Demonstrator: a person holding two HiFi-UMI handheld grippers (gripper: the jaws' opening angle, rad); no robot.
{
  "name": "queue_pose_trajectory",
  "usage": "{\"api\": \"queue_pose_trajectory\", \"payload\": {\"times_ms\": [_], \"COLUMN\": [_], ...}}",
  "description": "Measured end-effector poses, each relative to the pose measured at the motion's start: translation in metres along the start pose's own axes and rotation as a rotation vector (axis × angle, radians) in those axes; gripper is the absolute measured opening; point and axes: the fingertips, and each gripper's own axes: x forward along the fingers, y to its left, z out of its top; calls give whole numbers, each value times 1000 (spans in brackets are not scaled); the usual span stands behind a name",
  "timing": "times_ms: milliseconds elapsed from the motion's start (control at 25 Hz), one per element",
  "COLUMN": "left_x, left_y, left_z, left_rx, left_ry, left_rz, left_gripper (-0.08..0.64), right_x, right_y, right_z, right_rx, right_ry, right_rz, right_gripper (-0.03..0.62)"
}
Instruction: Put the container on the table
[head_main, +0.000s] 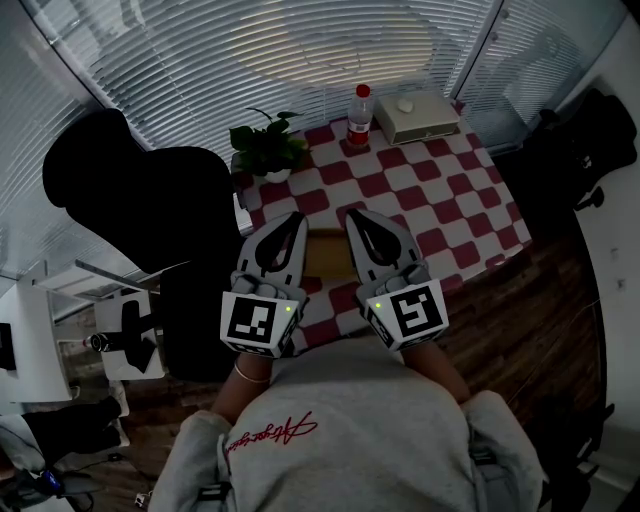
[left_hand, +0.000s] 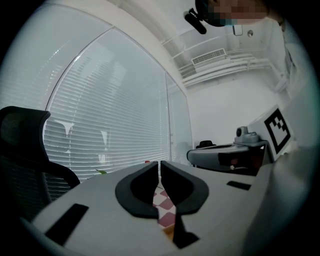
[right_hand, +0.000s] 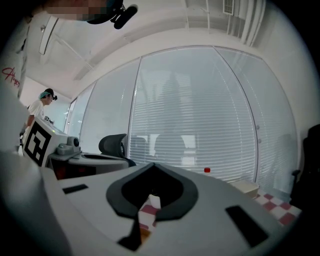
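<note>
Both claws are closed and hold nothing: the left gripper (head_main: 297, 217) and the right gripper (head_main: 353, 215) sit side by side, level, over the near edge of the table (head_main: 470, 190), each with its jaws pressed together. The likeliest container, a white lidded box (head_main: 418, 117), already stands on the checked cloth at the far right corner, well apart from both. It lies ahead and to the right, so the right gripper is nearer, and its long side runs roughly along the far edge. A red-capped bottle (head_main: 360, 115) stands just beside it on the left, so reaching it from the right or the near side looks freer. A flat tan thing (head_main: 325, 250) lies between the two grippers at the near edge; what it is I cannot tell. A potted plant (head_main: 268, 148) fills the far left corner, a black chair (head_main: 130, 190) crowds the left side, and the middle of the cloth is open.
</note>
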Motion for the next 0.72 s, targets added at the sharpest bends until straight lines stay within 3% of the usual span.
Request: {"api": "queue_pose_trajectory", "payload": {"times_ms": [720], "left_x": [-2], "left_y": [-4], "left_z": [1], "left_rx": [-6], "left_ry": [-19], "left_rz": [14], "left_gripper": [28], "right_x": [-7], "right_y": [-2], "right_z": [4], "right_rx": [-10], "right_ry": [-16], "right_rz": [9], "right_gripper": [9]}}
